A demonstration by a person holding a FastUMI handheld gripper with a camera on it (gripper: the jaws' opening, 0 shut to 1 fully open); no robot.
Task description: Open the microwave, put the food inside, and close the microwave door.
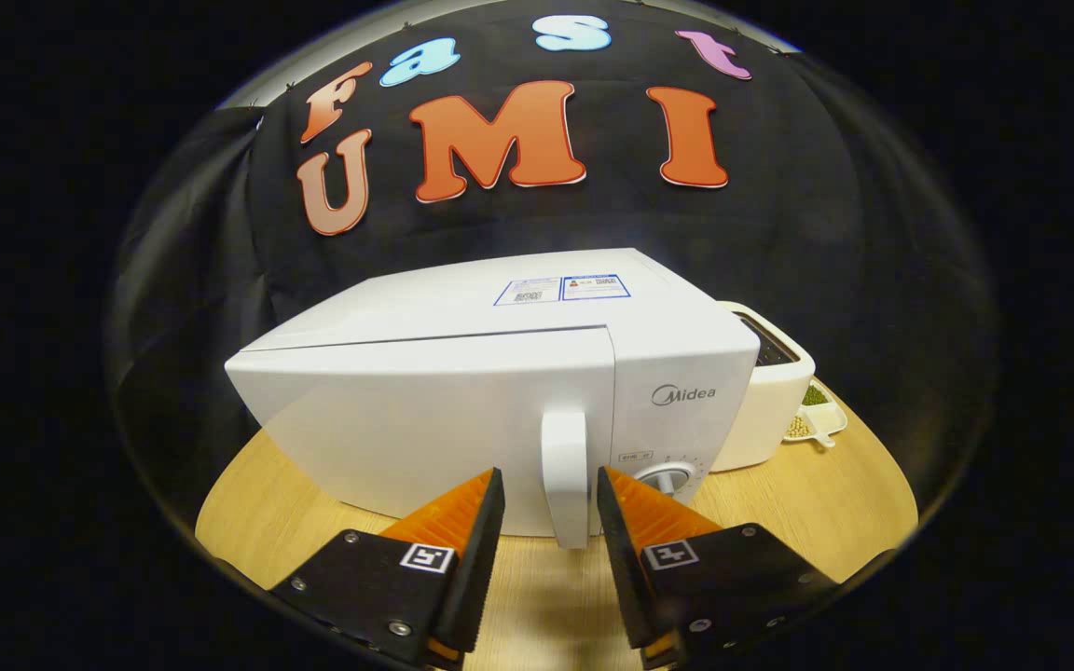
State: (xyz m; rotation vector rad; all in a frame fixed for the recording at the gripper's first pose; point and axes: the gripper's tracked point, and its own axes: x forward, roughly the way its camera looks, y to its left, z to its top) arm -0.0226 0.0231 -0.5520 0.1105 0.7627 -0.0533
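Microwave (462,410) handle (566,475) sits between the open, empty tool (551,499); toaster (770,391) stands beside it.

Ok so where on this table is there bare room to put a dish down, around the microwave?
Bare wood lies in front of the white appliance, right of the fingers, and a smaller strip left of the microwave. It is crowded at the handle, framed by the open gripper, and behind, where a small dish sits.
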